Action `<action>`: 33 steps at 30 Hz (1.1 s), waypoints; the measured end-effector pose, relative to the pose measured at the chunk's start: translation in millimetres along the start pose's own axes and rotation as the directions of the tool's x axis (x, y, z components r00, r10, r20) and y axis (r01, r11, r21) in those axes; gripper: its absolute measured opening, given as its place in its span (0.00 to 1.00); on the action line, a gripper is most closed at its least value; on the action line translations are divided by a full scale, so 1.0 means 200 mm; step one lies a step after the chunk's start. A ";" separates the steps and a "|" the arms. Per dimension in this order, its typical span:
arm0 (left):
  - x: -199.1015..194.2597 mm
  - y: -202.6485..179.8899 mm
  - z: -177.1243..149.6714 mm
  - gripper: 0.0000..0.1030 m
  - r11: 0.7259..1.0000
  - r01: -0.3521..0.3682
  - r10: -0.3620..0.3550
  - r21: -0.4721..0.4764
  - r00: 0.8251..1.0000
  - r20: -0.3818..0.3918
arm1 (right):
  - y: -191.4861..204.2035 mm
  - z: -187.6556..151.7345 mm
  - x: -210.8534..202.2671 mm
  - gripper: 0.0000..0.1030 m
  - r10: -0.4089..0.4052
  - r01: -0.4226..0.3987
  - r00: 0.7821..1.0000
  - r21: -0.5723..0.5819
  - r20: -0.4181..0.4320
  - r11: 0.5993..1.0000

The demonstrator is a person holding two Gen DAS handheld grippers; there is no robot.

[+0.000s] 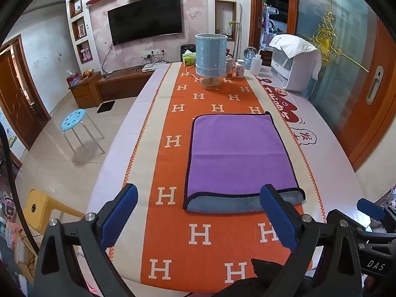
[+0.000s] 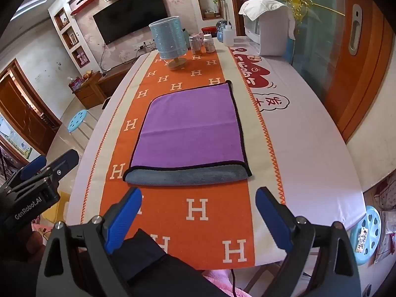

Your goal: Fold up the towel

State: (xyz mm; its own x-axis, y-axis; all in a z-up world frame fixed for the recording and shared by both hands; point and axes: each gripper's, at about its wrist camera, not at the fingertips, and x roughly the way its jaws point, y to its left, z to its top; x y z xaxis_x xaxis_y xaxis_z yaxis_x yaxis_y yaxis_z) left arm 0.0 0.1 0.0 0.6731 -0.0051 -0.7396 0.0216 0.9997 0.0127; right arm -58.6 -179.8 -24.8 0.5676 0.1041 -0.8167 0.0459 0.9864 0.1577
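Note:
A purple towel [image 1: 237,153] with black trim lies folded flat on the orange runner, its grey underside showing along the near edge [image 1: 230,203]. It also shows in the right wrist view [image 2: 193,126]. My left gripper [image 1: 198,193] is open and empty, held over the table's near end, its right finger in front of the towel's near right corner. My right gripper [image 2: 198,195] is open and empty, just short of the towel's near edge. The right gripper shows at the right of the left wrist view [image 1: 371,210].
A blue lamp [image 1: 210,59] on a wooden base stands on the runner [image 1: 203,235] at the far end, with bottles [image 1: 239,68] and a white appliance [image 1: 294,66] beside it. A blue stool [image 1: 74,121] stands on the floor to the left. The table edge runs near me.

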 end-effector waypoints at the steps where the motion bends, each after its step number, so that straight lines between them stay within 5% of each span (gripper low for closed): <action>1: 0.00 0.00 0.00 0.96 1.000 0.000 0.000 0.000 1.000 0.001 | 0.00 0.00 0.00 0.91 0.001 -0.001 1.000 0.000 0.001 1.000; 33: 0.06 0.01 0.00 0.97 1.000 -0.011 0.011 0.001 1.000 -0.015 | -0.01 0.04 0.03 0.91 -0.008 0.008 1.000 -0.003 -0.012 1.000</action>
State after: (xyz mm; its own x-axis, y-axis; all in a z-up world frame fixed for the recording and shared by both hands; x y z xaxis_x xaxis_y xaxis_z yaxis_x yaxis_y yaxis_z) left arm 8.4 1.8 -8.4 0.6625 0.0060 -0.7491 0.0148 0.9997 0.0212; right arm -48.9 -182.5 -26.8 0.5578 0.0981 -0.8242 0.0478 0.9876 0.1499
